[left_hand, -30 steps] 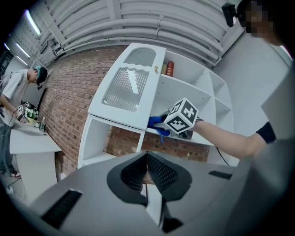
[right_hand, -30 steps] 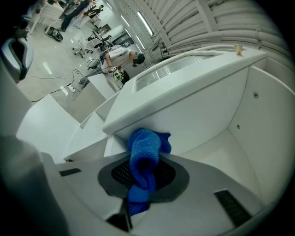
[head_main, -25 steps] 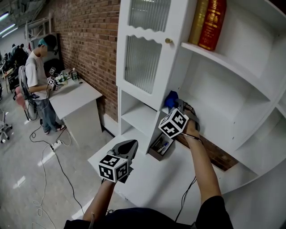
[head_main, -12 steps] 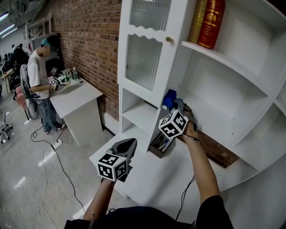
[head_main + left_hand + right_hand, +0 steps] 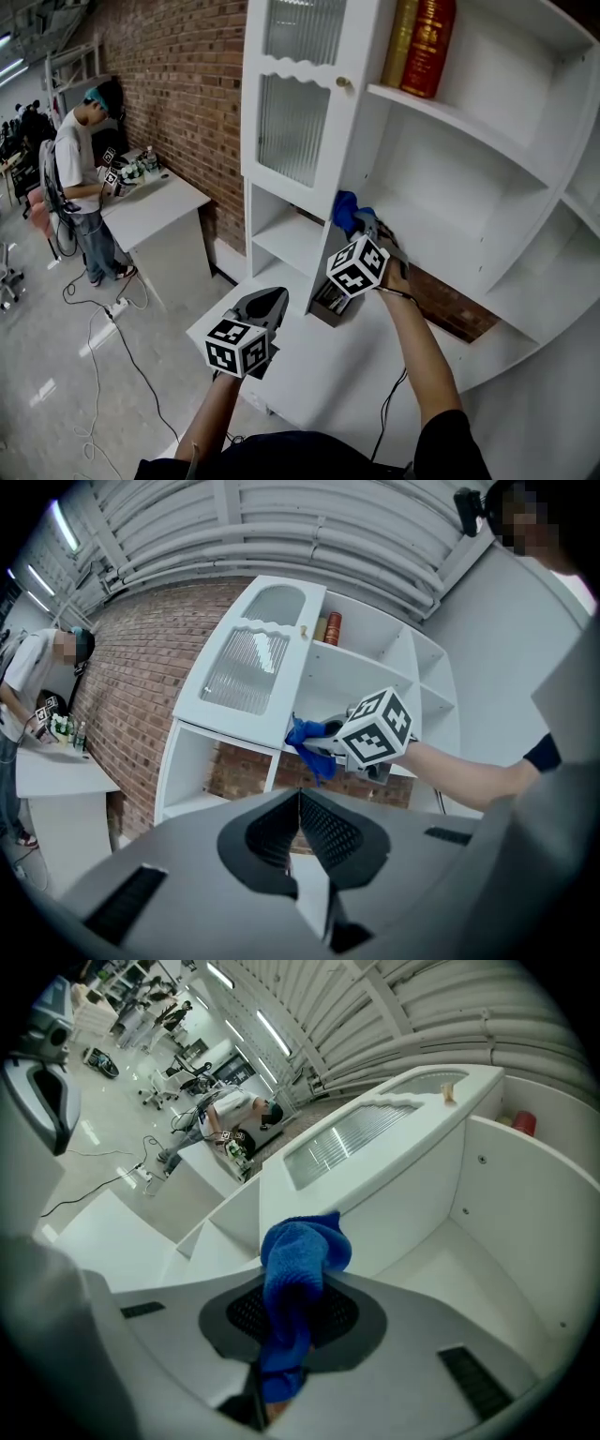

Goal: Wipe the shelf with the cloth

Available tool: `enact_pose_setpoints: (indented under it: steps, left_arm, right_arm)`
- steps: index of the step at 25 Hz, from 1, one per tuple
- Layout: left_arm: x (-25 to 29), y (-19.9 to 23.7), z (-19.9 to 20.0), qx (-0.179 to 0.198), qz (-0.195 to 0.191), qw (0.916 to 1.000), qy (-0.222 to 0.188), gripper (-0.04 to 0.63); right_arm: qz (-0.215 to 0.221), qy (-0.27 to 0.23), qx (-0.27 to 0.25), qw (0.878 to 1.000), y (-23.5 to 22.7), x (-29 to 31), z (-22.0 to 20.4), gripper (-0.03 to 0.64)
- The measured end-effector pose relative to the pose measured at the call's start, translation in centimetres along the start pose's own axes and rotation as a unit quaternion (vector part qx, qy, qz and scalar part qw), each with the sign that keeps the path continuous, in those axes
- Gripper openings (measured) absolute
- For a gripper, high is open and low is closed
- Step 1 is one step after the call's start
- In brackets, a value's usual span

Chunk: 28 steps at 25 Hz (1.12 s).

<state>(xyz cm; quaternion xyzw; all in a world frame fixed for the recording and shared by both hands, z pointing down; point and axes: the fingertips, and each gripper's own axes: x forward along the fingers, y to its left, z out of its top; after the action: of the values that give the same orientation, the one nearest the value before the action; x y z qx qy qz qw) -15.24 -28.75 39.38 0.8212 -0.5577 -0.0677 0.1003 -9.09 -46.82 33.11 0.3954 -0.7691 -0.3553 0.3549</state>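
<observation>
Holding a blue cloth [image 5: 298,1265] clamped tight between its jaws, your right gripper [image 5: 360,227] reaches into the open middle bay of a white shelf unit. It sits at the bay's near left corner, just beside the upright panel. The cloth bunches out past the jaw tips, at or just above the shelf [image 5: 427,239] board; no view settles whether it touches.

Your left gripper [image 5: 269,303] hangs lower and to the left, over the white desk top [image 5: 323,375]. Its jaws are pressed together with nothing between them, and they point up toward the right gripper.

Above and to the left is a ribbed glass door [image 5: 292,131]. Two books [image 5: 424,42] stand on the shelf above the bay, and a small box of pens [image 5: 330,302] sits below it. Far to the left, a person [image 5: 80,164] stands at a table.

The wiping step looks to be at one end of a stroke — most of the board lies bare to the right and toward the back wall. The next move calls for pressing the cloth down flat and sweeping it right along the board. Grip firmly enough that the cloth does not drag free, and steer clear of the upright panel.
</observation>
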Motion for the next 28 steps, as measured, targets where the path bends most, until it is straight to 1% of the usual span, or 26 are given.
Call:
enact_pose_setpoints:
  steps: [4, 8, 12, 15, 19, 23, 28]
  left_arm:
    - [-0.4, -0.4, 0.8, 0.012, -0.005, 0.9999, -0.003, 0.017]
    - [-1.1, -0.7, 1.8, 0.016, -0.008, 0.9998, -0.012, 0.017]
    - [-1.6, -1.3, 1.7, 0.017, -0.015, 0.9997, -0.012, 0.017]
    - [-1.7, -1.8, 1.3, 0.019, -0.023, 0.9995, -0.007, 0.017]
    - [-2.2, -2.0, 1.1, 0.018, -0.028, 0.9994, -0.003, 0.017]
    - [-2.7, -2.0, 0.9, 0.016, -0.034, 0.9993, -0.002, 0.017]
    - [-3.6, -1.7, 0.8, 0.004, -0.046, 0.9989, 0.000, 0.017]
  right_arm:
    - [0.007, -0.013, 0.016, 1.000, 0.9, -1.6, 0.5, 0.064]
    - [0.014, -0.032, 0.052, 0.998, 1.4, -3.4, 1.0, 0.066]
    - [0.007, -0.049, 0.069, 0.996, 1.8, -5.1, 1.6, 0.066]
    - [0.007, -0.061, 0.095, 0.994, 2.0, -6.5, 1.9, 0.066]
    - [0.010, -0.078, 0.138, 0.987, 2.7, -8.2, 2.2, 0.065]
    - [-0.001, -0.092, 0.176, 0.980, 3.6, -9.8, 2.2, 0.066]
    - [-0.008, -0.104, 0.234, 0.967, 4.6, -10.9, 2.0, 0.066]
